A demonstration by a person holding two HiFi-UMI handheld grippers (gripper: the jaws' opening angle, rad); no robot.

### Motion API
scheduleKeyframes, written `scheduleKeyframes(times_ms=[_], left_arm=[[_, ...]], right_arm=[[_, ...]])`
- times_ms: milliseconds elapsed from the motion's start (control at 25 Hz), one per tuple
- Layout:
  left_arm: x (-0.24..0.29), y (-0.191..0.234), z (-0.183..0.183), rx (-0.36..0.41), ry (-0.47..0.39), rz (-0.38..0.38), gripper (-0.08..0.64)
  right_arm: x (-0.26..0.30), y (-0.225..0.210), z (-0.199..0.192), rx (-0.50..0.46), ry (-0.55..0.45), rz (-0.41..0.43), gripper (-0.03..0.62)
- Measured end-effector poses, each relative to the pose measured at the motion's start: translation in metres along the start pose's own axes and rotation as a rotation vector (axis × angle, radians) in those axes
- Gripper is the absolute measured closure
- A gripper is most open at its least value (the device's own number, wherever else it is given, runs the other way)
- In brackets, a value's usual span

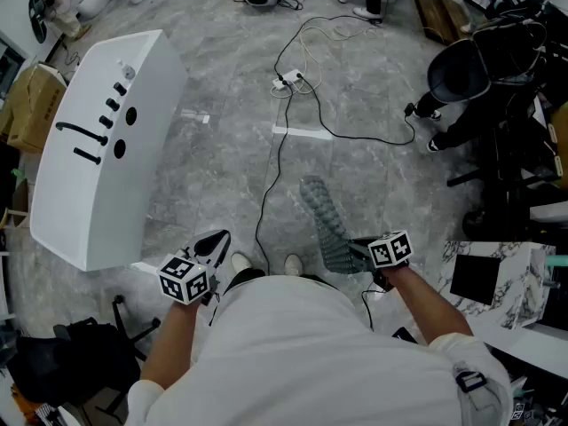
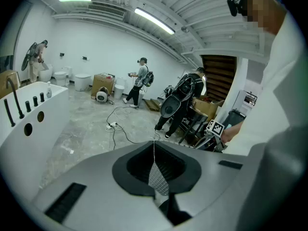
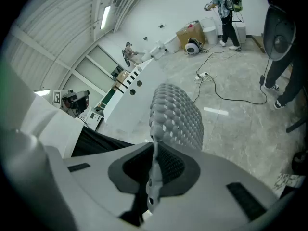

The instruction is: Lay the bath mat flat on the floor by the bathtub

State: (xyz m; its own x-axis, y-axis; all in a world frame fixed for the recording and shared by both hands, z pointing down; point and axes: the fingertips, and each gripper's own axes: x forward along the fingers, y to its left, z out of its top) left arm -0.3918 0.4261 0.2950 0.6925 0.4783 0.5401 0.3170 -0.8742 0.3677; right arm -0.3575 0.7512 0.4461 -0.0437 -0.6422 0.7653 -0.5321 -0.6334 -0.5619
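Marbled grey floor (image 1: 222, 149) | right gripper (image 3: 154, 150) clamps pebbled bath mat (image 3: 175, 114) | left gripper (image 2: 154, 150) jaws together

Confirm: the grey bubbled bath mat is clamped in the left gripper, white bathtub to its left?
No. The right gripper clamps the grey bubbled bath mat, as the right gripper view shows; the left gripper is shut, empty. The white bathtub does stand to its left.
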Motion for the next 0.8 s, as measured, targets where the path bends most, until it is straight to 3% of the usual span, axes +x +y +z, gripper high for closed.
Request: scheduleKeyframes(times_ms=[200, 440, 800], left_arm=[[0.005, -0.003, 0.021, 0.005, -0.037, 0.024, 0.540], [0.002, 0.018, 0.026, -0.051, -0.071, 0.073, 0.540], [0.040, 0.110, 0.063, -0.111, -0.100, 0.056, 0.540]], right_arm=[[-0.020, -0.021, 0.008, 0.028, -0.053, 0.004, 0.554], [-0.014, -0.043, 0.043, 0.068, -0.054, 0.006, 0.555], [0.019, -0.061, 0.153, 0.130, -0.047, 0.011, 0.555]])
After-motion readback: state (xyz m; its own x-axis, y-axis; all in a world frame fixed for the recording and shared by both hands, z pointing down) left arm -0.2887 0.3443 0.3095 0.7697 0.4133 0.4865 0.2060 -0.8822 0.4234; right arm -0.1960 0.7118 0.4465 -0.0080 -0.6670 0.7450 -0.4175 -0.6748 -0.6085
